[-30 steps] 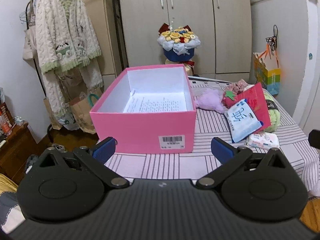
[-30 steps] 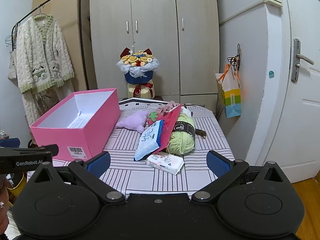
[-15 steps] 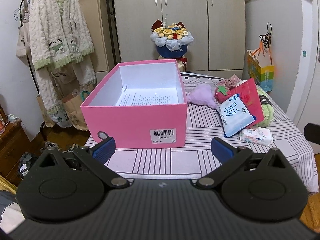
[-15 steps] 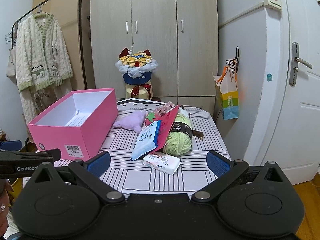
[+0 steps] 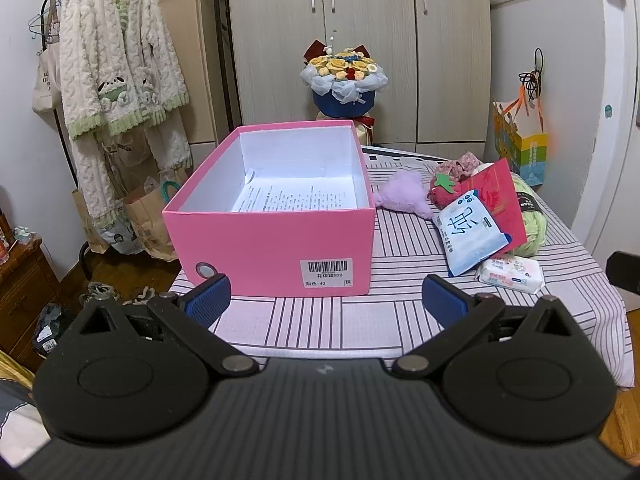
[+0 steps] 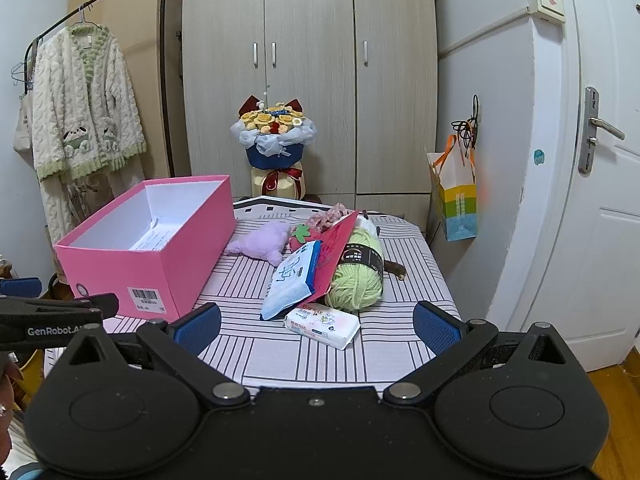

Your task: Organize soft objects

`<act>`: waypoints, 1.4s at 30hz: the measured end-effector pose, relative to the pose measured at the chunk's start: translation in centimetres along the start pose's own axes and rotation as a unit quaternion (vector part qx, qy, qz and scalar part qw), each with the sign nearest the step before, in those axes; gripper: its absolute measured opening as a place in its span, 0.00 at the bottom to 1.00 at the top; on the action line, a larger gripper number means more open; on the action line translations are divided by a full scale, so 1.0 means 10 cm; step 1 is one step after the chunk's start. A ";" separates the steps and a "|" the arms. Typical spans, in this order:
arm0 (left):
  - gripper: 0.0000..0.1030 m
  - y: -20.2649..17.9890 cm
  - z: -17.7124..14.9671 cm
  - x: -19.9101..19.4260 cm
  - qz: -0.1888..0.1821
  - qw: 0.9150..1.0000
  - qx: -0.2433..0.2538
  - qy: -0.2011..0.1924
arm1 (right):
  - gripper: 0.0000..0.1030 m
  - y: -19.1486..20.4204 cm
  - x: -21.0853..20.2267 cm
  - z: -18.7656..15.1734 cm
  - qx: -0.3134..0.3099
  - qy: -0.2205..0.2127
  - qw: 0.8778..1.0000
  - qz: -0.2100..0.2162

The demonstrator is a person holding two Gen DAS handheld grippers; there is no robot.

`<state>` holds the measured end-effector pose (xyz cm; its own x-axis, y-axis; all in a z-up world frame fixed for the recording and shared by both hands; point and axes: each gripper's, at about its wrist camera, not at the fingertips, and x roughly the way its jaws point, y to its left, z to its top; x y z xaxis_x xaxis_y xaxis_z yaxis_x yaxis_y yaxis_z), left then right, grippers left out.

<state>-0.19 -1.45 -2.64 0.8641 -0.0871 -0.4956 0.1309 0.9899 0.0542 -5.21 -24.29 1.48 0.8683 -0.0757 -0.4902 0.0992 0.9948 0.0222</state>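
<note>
An open pink box (image 5: 276,240) (image 6: 160,264) with a printed sheet inside stands on the striped table (image 5: 320,320) at the left. To its right lies a heap: a purple plush (image 5: 404,194) (image 6: 262,242), a strawberry toy (image 5: 442,190), a blue-and-white tissue pack (image 5: 470,236) (image 6: 292,282), a red envelope (image 5: 502,196) (image 6: 338,250), green yarn (image 5: 532,224) (image 6: 358,276) and a small wipes pack (image 5: 512,274) (image 6: 322,322). My left gripper (image 5: 326,300) is open in front of the box, holding nothing. My right gripper (image 6: 318,326) is open near the table's front edge, just before the wipes pack.
A flower bouquet (image 6: 274,136) stands beyond the table before a wardrobe (image 6: 308,60). A knitted cardigan (image 5: 120,64) hangs on a rack at left. A paper gift bag (image 6: 454,196) hangs on the right wall beside a white door (image 6: 600,200).
Both grippers have drawn back from the table, so the box and heap look smaller and lower. Both stay open. Nothing on the table has moved.
</note>
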 end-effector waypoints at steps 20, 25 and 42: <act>1.00 -0.04 0.24 0.02 -0.057 0.998 -0.005 -0.033 | 1.00 -0.06 0.14 0.10 -0.046 -0.001 0.995 0.085; 1.00 -0.17 0.43 0.27 -0.106 0.994 -0.010 -0.027 | 1.00 -0.07 0.32 0.09 -0.088 -0.050 0.992 0.079; 0.67 -0.82 0.59 1.66 -0.276 0.955 -0.005 0.110 | 0.71 0.06 1.57 0.02 -0.179 -0.006 0.973 0.142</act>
<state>15.91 -11.63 -6.17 0.5414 -0.5711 -0.6170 0.5307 0.8013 -0.2761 8.55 -24.88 -6.00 0.8421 0.2070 -0.4980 -0.3196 0.9353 -0.1516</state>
